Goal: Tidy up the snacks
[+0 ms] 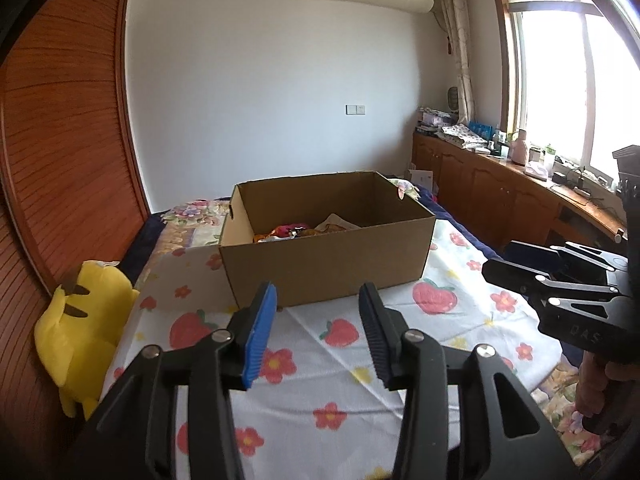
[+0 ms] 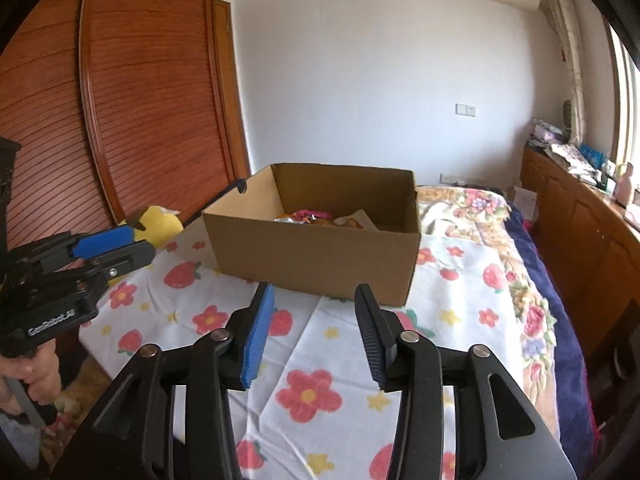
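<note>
Nearest the lens, the left claw (image 1: 316,332) and the right claw (image 2: 314,334) both stand spread and empty above the strawberry-print sheet (image 1: 340,360) on the bed. At frame centre, the cardboard box (image 1: 328,264) already holds the snacks (image 1: 298,231). No loose snack shows outside it, so the sorting looks nearly finished.

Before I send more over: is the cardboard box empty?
Not empty. The cardboard box is open-topped, and colourful snack packets lie on its floor.

Snacks (image 1: 304,231) in cardboard box (image 1: 320,276) mostly hidden by near wall; kinds unreadable.
</note>
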A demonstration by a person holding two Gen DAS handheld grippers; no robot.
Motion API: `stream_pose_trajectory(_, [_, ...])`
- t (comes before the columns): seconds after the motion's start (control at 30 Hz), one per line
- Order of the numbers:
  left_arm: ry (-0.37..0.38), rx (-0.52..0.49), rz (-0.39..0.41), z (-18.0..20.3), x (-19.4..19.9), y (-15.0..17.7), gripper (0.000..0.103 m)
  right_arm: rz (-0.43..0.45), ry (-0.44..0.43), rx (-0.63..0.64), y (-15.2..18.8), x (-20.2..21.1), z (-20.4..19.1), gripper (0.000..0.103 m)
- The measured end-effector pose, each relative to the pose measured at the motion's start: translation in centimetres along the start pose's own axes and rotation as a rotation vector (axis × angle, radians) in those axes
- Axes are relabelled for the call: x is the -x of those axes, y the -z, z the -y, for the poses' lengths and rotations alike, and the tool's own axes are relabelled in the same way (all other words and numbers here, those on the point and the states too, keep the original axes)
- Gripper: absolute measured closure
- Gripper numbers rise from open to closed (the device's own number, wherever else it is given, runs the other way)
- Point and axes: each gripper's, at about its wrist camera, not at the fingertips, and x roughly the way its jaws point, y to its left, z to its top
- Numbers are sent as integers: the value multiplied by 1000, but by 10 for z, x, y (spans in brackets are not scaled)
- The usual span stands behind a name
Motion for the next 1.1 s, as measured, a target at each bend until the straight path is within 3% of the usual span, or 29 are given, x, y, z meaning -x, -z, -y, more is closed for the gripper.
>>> stream_pose_trajectory(0.23, [-43, 8, 36, 2, 29, 19, 52, 31, 64, 7, 19, 26, -12, 38])
stream_pose_trajectory(0.43, [-61, 48, 80, -2, 49, 32, 34, 60, 101, 6, 29, 42, -20, 15])
stream_pose_trajectory(0.53, [-75, 62, 93, -4, 57, 36, 33, 60, 103, 1, 34, 46, -23, 12])
stream_pose_trajectory(0.6, [-81, 69, 88, -4, 60, 38, 23, 59, 114, 5, 36, 47, -26, 11])
stream_pose_trajectory(0.9, [-112, 83, 86, -7, 67, 51, 7, 81, 137, 0, 45, 58, -31, 1])
stream_pose_trajectory(1.1, [-120, 65, 84, -3, 69, 56, 4, 95, 141, -17, 48, 63, -30, 1])
